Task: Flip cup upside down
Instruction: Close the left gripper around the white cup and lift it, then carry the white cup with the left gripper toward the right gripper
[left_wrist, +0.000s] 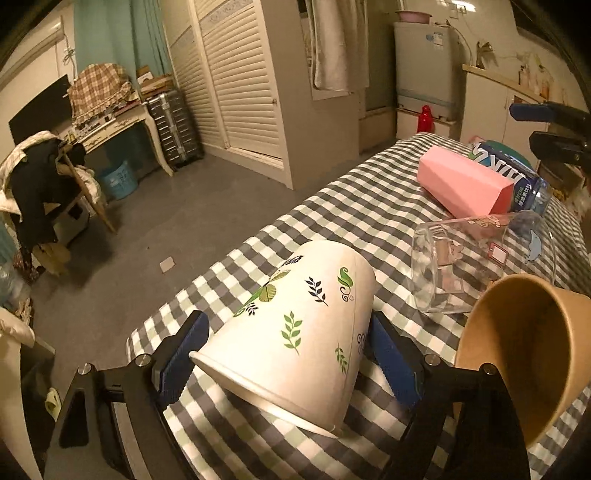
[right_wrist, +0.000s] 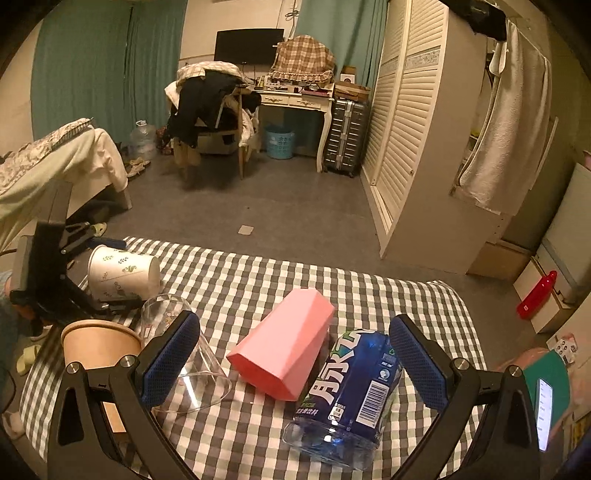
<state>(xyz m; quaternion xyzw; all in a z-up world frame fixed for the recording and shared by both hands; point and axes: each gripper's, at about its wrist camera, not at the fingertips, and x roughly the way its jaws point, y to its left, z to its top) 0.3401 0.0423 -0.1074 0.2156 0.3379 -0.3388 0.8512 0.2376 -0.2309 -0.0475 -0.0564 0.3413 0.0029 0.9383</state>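
Left claw (left_wrist: 286, 354) clamped across leaf-print paper cup (left_wrist: 295, 321), lying sideways, rim toward camera; right claw (right_wrist: 295, 365) apart, idle.

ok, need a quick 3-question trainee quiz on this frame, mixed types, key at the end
1. True or false: the left tool has the white leaf-print paper cup between its fingers, and the cup is lying on its side.
2. Multiple choice: which thing lies between the right tool's open fingers? A) the pink cup and the blue-labelled bottle B) the brown paper cup C) the clear glass alone
3. Fill in: all the cups lie on a ____-patterned tablecloth.

Key: 1 true. 2 A. 3 checked.
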